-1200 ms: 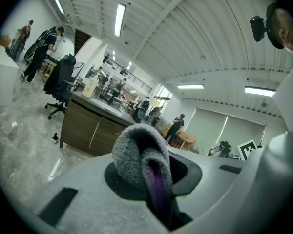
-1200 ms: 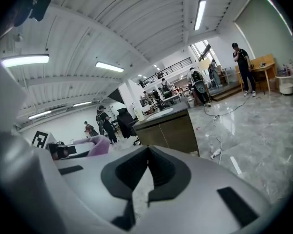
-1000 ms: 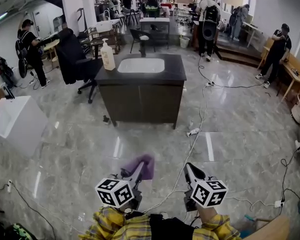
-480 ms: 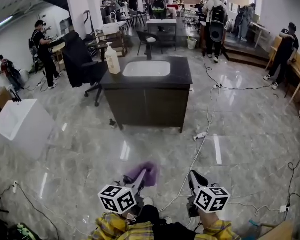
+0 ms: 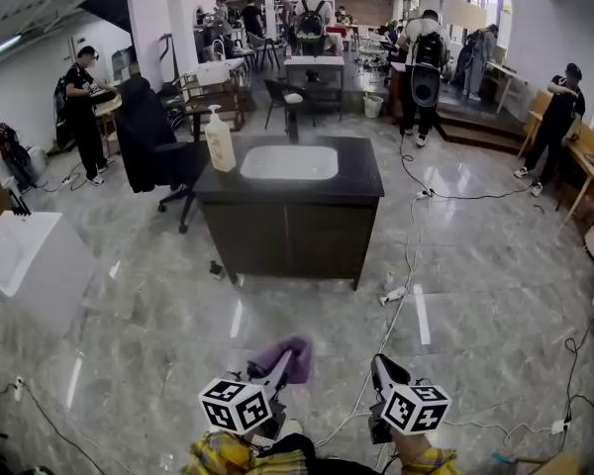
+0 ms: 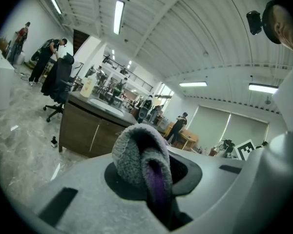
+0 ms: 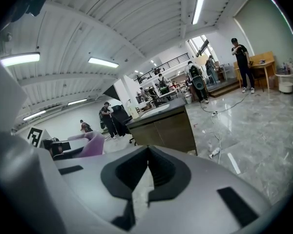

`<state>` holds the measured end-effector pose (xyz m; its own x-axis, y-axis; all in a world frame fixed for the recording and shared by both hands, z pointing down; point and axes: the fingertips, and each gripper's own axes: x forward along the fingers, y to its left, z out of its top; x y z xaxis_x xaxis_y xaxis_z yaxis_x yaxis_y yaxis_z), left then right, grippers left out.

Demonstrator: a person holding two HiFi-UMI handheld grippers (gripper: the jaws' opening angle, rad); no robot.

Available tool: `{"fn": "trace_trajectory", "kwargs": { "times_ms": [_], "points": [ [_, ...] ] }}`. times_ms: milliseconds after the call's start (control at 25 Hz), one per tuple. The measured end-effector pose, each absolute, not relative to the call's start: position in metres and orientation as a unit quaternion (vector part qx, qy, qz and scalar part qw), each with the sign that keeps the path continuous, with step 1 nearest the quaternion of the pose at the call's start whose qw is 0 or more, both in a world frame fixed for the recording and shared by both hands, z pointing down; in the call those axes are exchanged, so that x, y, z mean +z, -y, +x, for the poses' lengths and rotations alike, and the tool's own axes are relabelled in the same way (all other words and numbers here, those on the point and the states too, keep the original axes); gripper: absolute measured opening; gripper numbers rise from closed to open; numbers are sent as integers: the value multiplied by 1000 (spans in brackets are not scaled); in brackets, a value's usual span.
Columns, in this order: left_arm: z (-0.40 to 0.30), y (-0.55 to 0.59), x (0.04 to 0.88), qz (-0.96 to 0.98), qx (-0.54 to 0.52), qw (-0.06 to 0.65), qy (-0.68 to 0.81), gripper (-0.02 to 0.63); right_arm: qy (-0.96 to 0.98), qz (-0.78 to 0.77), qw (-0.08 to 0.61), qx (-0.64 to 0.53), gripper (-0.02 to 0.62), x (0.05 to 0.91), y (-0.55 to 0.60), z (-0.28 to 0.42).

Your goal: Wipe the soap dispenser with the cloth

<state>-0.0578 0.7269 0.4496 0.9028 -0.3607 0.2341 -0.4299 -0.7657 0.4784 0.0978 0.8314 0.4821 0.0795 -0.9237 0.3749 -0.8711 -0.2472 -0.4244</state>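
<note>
A cream pump soap dispenser stands on the left end of the dark vanity top, beside a white sink basin. It is small and far off in the left gripper view. My left gripper is low in the head view, well short of the cabinet. It is shut on a purple-and-grey cloth, which bulges out between its jaws. My right gripper hangs beside it, shut with nothing in it. The cloth also shows at the left of the right gripper view.
A grey marble floor lies between me and the cabinet, with cables and a small bottle on it to the right. A white box stands at the left. A black office chair is by the cabinet's left end. People stand in the background.
The vanity cabinet now sits lower and larger in the head view, so I have come closer to it. Both grippers came forward too. The cloth stays gripped.
</note>
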Motion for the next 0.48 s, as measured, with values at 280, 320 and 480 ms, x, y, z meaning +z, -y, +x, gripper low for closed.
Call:
{"fn": "trace_trajectory", "kwargs": {
  "times_ms": [280,320,480],
  "points": [
    [-60,-665,452,943,67,266,190,49,-596,-748,43,-289,6,482,-776,90],
    [-61,-657,450,944,69,263,185,49,-595,-749,43,-288,6,480,-766,88],
    [-67,-633,446,947,72,269,160,49,-592,-753,37,-284,6,476,-736,77]
  ]
}}
